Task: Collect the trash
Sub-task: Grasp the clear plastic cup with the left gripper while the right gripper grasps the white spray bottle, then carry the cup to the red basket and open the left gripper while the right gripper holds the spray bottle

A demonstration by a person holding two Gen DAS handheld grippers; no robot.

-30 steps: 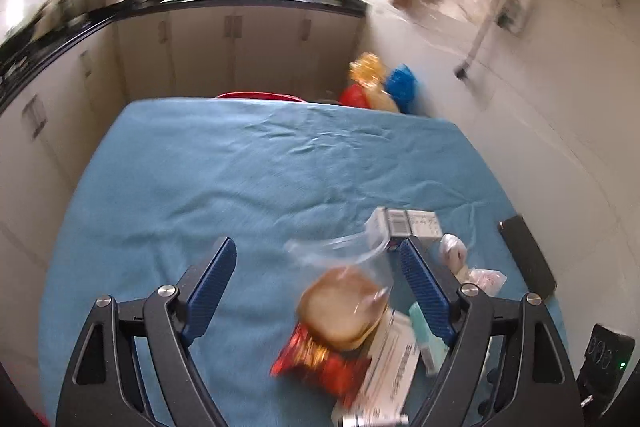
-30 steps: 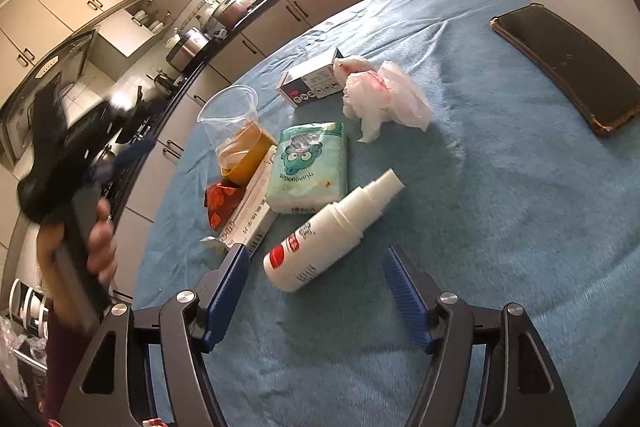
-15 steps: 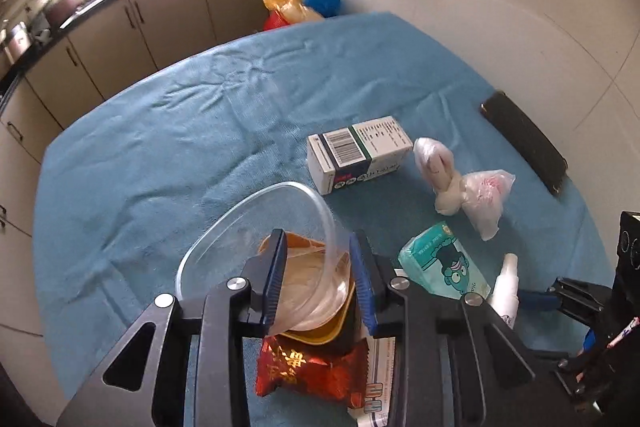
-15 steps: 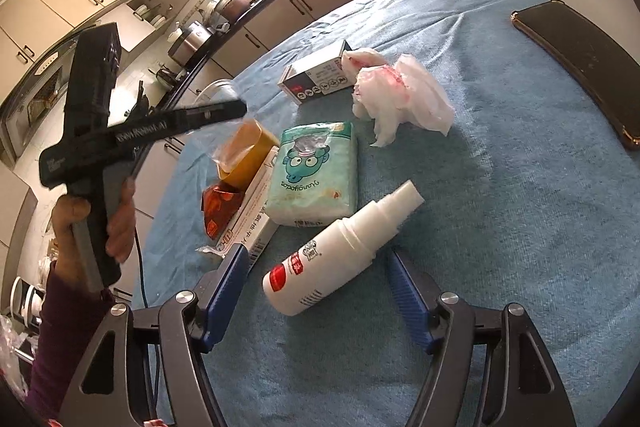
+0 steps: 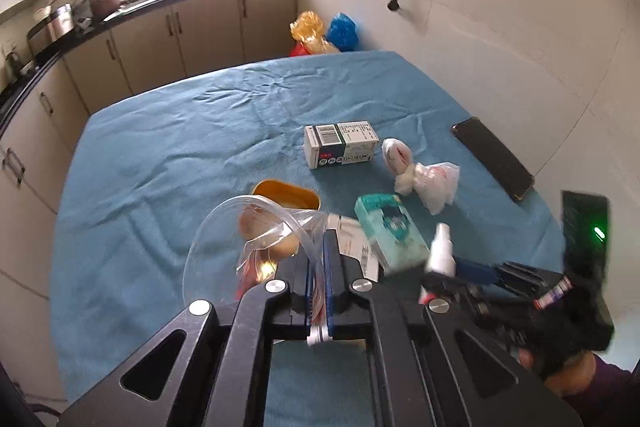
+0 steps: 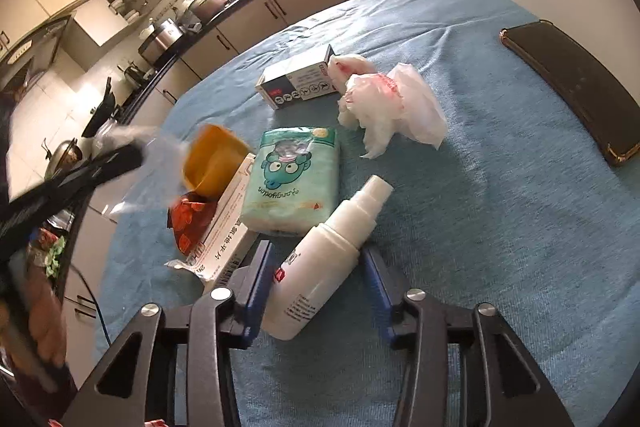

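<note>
- left wrist view: the left gripper (image 5: 318,263) is clamped flat on the rim of a clear plastic cup (image 5: 244,239), thin and see-through, squashed where the blue pads pinch it
- same view has an orange tin (image 5: 288,193) at about 11 o'clock of the pads, open and shiny inside. the right view only shows it side-on
- right wrist view: the right gripper (image 6: 320,275) has its jaws closing around a white spray bottle (image 6: 332,259), smooth plastic, lying tilted on the blue cloth (image 6: 500,227). left pad looks right against it, right pad has a sliver of gap
- only this view shows the red crinkly wrapper (image 6: 190,219) and the long white box (image 6: 226,231) clearly, at 10 o'clock of the bottle
- both views: a soft mint tissue pack (image 6: 294,175), a small cardboard box (image 5: 340,143), a crumpled white bag (image 6: 390,107), and a flat dark phone (image 5: 492,157) at 2 o'clock by the cloth's edge
</note>
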